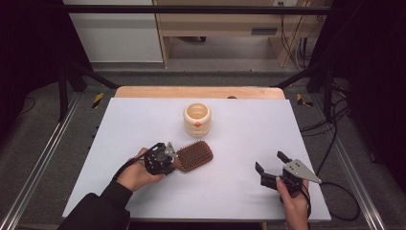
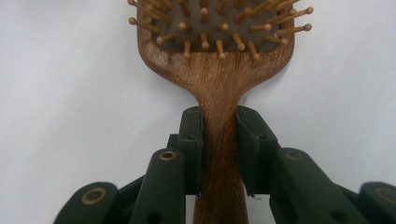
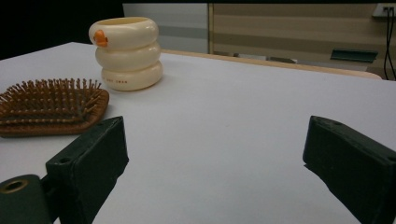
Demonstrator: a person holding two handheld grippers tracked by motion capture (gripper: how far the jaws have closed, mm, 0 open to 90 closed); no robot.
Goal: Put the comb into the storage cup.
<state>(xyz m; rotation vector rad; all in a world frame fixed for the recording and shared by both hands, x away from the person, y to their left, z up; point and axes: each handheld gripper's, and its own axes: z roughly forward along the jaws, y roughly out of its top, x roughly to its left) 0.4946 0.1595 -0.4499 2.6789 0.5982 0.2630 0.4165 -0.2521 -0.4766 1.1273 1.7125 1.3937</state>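
Left gripper (image 1: 168, 160) clamped on the handle of the wooden hairbrush (image 1: 194, 155); in the left gripper view both black pads press flat against the narrow neck of the handle (image 2: 219, 140), one on each side, just below where it widens into the head. Brush extends straight out ahead of the jaws, bristle side up, wooden pins (image 2: 219, 23) standing from a dark cushion. In the high view the left hand (image 1: 136, 173) wraps the gripper body at the near-left of the table (image 1: 143, 124), with the brush head pointing right and slightly away from the person, lying low on or just over the white surface; contact with the table cannot be told. Right gripper (image 1: 270, 165) held in the right hand (image 1: 294, 201) at the near-right, well apart from the brush; jaws stand wide, nothing between them, white tabletop visible through the gap in the right gripper view. From that view the brush (image 3: 51, 107) sits off to the left, bristles up. Beyond it, toward the far middle of the table, a cream ringed cup (image 1: 197, 119) with a small orange mark on its side stands upright, near the brush head but not touching it.
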